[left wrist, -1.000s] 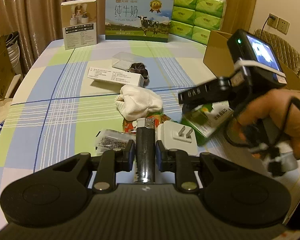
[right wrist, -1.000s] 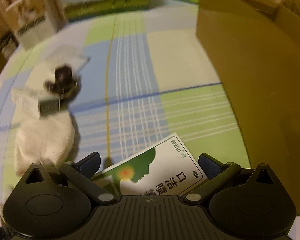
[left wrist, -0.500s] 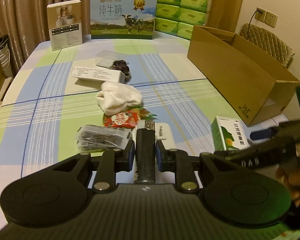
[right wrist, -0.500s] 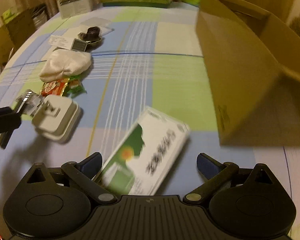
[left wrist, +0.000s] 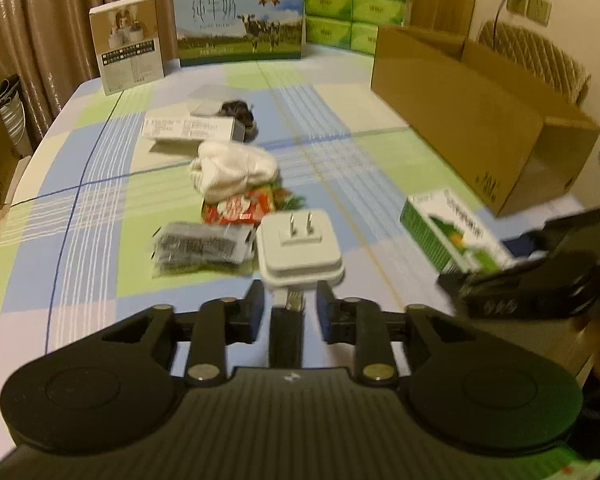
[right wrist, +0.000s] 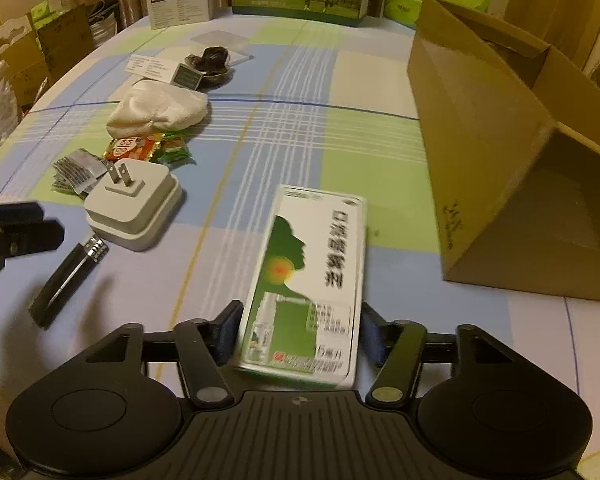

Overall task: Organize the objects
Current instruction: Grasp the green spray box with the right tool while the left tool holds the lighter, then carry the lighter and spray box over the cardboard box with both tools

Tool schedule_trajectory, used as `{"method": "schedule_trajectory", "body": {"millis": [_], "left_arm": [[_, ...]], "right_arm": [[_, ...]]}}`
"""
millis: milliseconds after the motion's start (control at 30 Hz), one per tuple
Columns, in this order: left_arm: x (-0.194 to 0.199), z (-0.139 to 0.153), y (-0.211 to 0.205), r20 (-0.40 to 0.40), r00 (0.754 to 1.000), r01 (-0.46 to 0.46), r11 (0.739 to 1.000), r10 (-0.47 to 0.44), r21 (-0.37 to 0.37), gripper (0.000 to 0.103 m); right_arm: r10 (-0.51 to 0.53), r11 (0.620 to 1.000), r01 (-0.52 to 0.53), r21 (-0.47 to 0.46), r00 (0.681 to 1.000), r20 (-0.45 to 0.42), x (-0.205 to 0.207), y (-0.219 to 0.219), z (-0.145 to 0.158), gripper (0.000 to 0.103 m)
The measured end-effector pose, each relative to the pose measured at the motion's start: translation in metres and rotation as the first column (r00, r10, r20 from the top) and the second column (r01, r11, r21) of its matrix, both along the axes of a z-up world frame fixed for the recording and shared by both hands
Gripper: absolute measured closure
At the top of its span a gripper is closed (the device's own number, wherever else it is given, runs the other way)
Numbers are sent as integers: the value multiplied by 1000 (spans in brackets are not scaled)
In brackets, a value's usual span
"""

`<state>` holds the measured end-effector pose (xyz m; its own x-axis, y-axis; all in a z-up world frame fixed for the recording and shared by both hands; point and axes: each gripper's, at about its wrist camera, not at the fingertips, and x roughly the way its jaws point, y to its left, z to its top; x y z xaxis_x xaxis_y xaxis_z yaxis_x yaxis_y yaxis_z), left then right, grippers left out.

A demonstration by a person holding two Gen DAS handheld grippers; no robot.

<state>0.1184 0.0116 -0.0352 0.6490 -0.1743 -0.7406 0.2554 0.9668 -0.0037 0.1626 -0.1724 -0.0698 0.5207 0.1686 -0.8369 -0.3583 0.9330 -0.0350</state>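
The left tongs [left wrist: 290,312] were opening, and the black lighter [left wrist: 286,334] lay between the pads with a clear gap on either side, so nothing was gripped. From the right wrist view the lighter [right wrist: 66,278] lay flat on the checked surface [right wrist: 284,128] near its front edge, its metal end just beside the white plug adapter [right wrist: 134,208].

The right tongs [right wrist: 298,334] were closing around the green and white spray box [right wrist: 312,280], which lay on the surface near the front edge with its near end between the pads. The left pad was at the box's side; the right pad seemed to stand a little off it, so a firm grip could not be confirmed. In the left wrist view the same box [left wrist: 452,236] sat toward the surface's right edge, just ahead of the right tongs' dark body.

The open cardboard box [right wrist: 500,144] stood along the right edge, well apart from the small things. Behind the adapter lay a grey foil packet [left wrist: 200,248] and a red snack packet [left wrist: 240,210], touching one another, then a white cloth bundle [left wrist: 236,170], a long white carton [left wrist: 188,130] and a dark round item [left wrist: 238,112]. At the far edge stood a milk carton case [left wrist: 240,20], a beige product box [left wrist: 128,44] and stacked green tissue packs [left wrist: 352,4].
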Motion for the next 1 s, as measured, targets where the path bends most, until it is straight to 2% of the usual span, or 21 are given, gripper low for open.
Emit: {"method": "schedule_trajectory", "body": {"millis": [133,367,433,567,733,1000], "left_arm": [[-1,-12,-1,-49,998,29,999,-28,27,70],[6,-33,-5,-98,995,41,995,-31,96,71],[6,-32,-7,-99,994,48,994,-38,97,85],[4,-32,-13,-88,995,54,990,-43,128,85],[3,-27,-14,-78,996,48,994,-40,98,85],[0,2,-17,-17,1000,-7,1000,7,27,85]], "right_arm": [[-7,1000,7,-4,1000,11,-4,-2,0,49],[-24,999,24,21,999,38,0,-7,-1,47],[-23,999,21,25,999,49,1,-7,-3,47],[-15,1000,14,24,998,60,4,-4,-3,47],[7,1000,-7,-4,997,81,3,2,-3,50],[15,999,-20,45,992,123,-5,-3,22,50]]}}
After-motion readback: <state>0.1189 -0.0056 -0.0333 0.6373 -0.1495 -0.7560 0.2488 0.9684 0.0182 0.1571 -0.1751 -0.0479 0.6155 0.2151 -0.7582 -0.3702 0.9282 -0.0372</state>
